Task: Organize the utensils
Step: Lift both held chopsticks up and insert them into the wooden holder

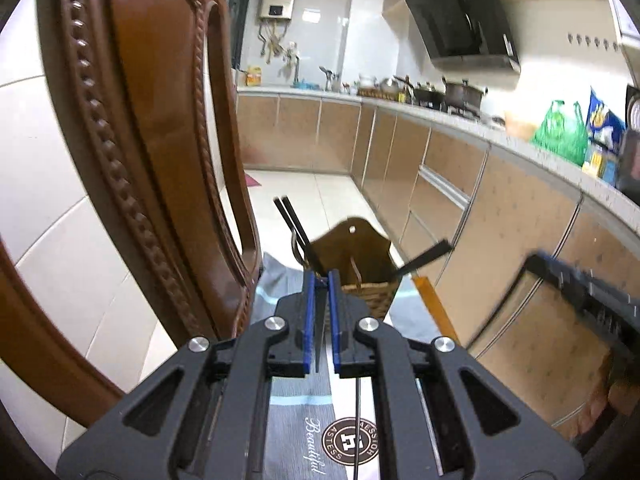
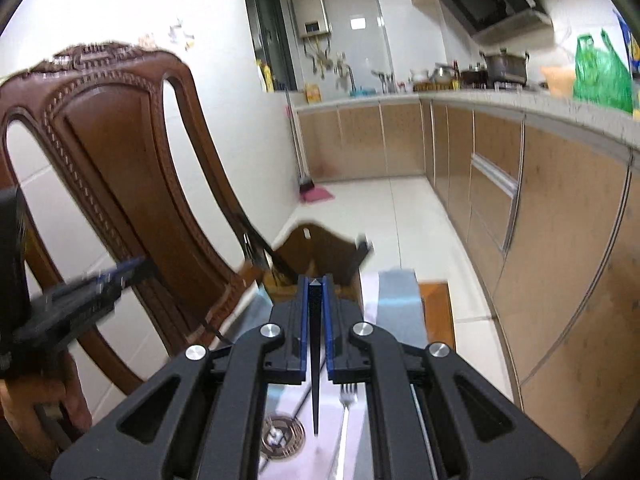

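Each of my tongs, left [image 1: 320, 280] and right [image 2: 316, 280], clenches one slim black chopstick [image 2: 315, 360] lengthwise, brown woven utensil basket [image 1: 360, 264] just ahead, below.

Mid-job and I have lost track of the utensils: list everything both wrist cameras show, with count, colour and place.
utensil holder: one, brown woven, far end of the table
chopsticks in holder: two, black, standing at its left side
dark utensil: one, leaning out of the holder's right side
fork: one, silver, lying on the tablecloth
tablecloth: one, grey and white, on the table
chair: one, brown wood, left of the table
green bag: one, on the counter at right
held chopsticks: two, black, one in the left gripper, one in the right
left hand-held gripper: black, blue pads, shut on a chopstick
right hand-held gripper: same, shut on a chopstick
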Tool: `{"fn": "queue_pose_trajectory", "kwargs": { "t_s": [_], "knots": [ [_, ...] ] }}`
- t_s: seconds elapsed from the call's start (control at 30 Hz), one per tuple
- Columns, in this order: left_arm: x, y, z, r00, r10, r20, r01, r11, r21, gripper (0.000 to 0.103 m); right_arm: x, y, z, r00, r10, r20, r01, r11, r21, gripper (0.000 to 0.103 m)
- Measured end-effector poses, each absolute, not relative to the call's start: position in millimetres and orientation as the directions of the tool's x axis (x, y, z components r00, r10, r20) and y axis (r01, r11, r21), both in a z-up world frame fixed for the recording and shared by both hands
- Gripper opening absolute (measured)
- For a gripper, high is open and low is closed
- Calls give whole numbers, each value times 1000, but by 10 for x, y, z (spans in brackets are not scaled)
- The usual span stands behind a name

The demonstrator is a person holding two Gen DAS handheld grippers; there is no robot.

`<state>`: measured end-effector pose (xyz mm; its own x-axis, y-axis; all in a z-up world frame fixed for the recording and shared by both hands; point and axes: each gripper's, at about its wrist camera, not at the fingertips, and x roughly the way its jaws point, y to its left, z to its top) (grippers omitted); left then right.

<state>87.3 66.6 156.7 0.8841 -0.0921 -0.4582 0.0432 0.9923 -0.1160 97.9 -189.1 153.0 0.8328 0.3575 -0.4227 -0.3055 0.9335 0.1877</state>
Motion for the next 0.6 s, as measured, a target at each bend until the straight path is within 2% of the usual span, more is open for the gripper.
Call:
{"fn": "queue_pose_trajectory", "kwargs": {
  "t_s": [0.17,0.3,0.5,0.6],
  "knots": [
    [867,791,1608,893,-91,-441,34,990,-135,7,1378,-1668,2053,894,313,-321,-278,949,152,7],
    [847,890,1644,894,-96,-438,30,988,-155,7,1768,-1534,2283,925,255,-282,-225,965,135,7],
    [900,951,1589,889,-96,-447,26,987,-161,7,2325,-1430,2170,952,168,-256,-135,980,143,7],
    [935,954,1561,886,-93,-454,20,986,-163,7,2538,-1442,1927,938,168,-304,-112,975,193,7]
  ]
}}
